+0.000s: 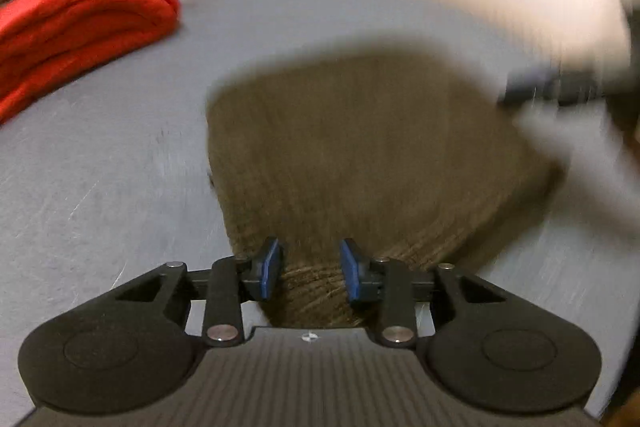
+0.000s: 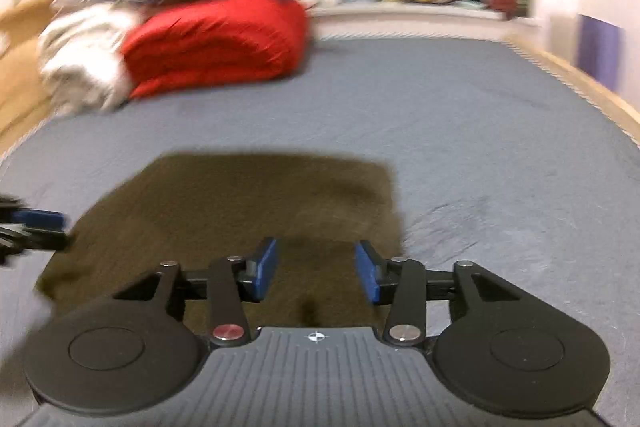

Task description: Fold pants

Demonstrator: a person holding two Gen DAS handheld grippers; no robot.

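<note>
Fingers first: both my grippers hang over the olive-brown ribbed pants (image 2: 248, 211), folded into a squarish block on the grey bed sheet (image 2: 460, 115), with a red folded blanket (image 2: 216, 43) well beyond. Right gripper (image 2: 316, 273) is spread above the near edge, nothing between the pads. Left gripper (image 1: 311, 271) is part-spread over a near corner; whether it pinches cloth, I cannot tell.

Olive-brown pants (image 2: 248, 211) lie on a grey-blue sheet (image 2: 480, 131), beside a red folded blanket (image 2: 216, 43).
</note>
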